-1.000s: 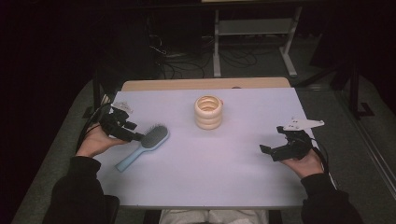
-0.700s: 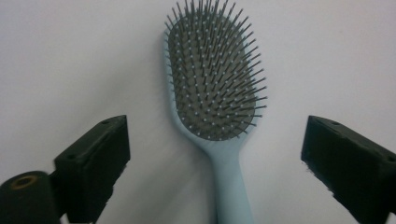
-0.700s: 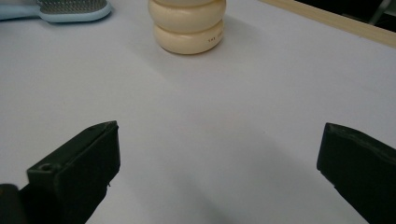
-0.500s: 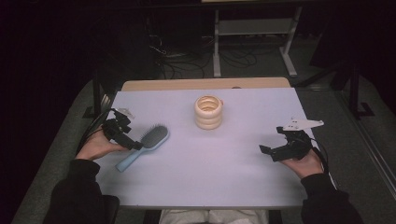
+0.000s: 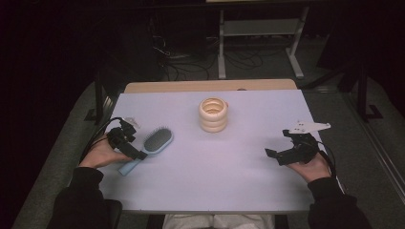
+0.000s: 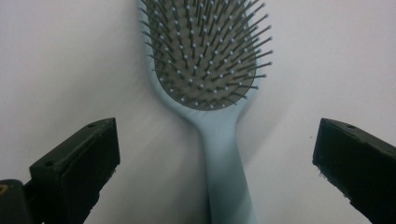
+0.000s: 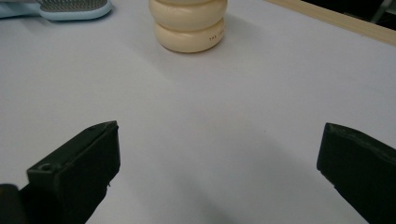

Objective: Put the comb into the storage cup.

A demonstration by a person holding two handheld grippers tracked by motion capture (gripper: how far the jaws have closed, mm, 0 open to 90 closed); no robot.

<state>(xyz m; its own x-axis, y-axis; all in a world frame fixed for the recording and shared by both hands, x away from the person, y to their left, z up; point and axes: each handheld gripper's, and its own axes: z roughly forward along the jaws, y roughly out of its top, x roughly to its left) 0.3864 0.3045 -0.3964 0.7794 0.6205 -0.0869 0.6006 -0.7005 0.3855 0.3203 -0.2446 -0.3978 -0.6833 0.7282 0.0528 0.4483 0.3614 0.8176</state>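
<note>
On the left of the table (image 5: 200, 181), my left gripper (image 5: 136, 151) sits over the brush (image 5: 148, 148) handle, jaws spread wide. The left gripper view shows what the high view cannot: the handle runs up between the two jaws, neither touching it, bristles facing up. My right gripper (image 5: 274, 155) rests at the right side, jaws wide and holding nothing. Its view picks out small print on the lowest of the stacked rings (image 7: 189, 25), which stand mid-table toward the far edge. I see no containers.
</note>
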